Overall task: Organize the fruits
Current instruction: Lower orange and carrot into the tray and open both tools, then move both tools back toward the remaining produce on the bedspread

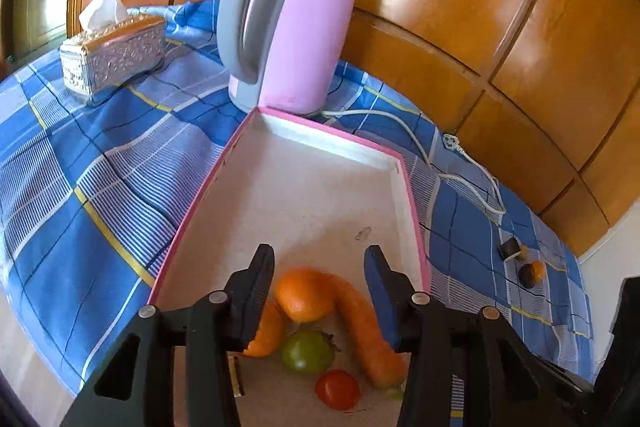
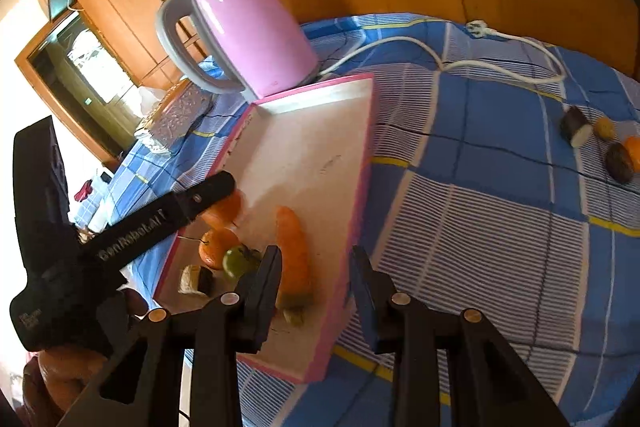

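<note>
Several fruits are gathered in the shallow pink-rimmed white cardboard tray (image 1: pixel 320 155) (lower centre); dark and orange pieces (image 2: pixel 618 157) at right remain on the table. Both the left tool (image 1: pixel 320 267) and right tool (image 2: pixel 316 267) stand apart, empty.

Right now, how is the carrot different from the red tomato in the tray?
The carrot is long, curved and orange; the red tomato is small and round. The carrot lies along the tray's right wall, reaching up beside an orange; the red tomato sits nearer the camera, beside the carrot's near end. Both lie loose inside the tray, neither gripped.
</note>
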Available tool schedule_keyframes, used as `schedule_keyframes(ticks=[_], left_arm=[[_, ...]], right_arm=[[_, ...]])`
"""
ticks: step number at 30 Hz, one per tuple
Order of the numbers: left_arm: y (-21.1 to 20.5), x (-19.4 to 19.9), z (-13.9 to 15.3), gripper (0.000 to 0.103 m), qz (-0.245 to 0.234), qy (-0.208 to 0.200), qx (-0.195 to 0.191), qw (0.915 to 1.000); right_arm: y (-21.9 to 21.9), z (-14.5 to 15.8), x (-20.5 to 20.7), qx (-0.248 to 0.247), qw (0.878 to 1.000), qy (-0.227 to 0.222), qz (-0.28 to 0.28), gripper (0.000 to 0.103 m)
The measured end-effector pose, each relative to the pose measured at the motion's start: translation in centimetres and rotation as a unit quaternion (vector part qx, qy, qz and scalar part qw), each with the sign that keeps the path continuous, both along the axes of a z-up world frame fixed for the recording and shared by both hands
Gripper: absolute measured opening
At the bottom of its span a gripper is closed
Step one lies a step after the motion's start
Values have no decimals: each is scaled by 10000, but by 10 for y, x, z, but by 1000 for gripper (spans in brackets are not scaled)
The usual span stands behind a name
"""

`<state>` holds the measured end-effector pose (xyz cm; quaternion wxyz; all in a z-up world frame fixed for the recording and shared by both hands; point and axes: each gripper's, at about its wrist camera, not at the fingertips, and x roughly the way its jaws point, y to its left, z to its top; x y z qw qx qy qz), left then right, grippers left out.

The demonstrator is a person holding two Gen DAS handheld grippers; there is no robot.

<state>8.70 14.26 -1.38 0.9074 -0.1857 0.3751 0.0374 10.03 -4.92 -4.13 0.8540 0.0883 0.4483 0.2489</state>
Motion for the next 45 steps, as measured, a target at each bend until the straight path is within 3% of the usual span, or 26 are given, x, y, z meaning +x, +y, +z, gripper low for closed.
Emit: schedule_keyframes(ticks=[8,18,45], left_arm=[[-11,-14,3,47,177,101,342,9992],[-42,-33,2,47,-97,102,584,9982],[-102,-40,1,47,-906,132,766,9929]], right_arm=[[-10,3,-11,-371,9986,-317,-221,46],[-21,4,-22,-853,9935,-619,-420,47],[-88,-5,-27,-906,9865,-466,-1284,46]])
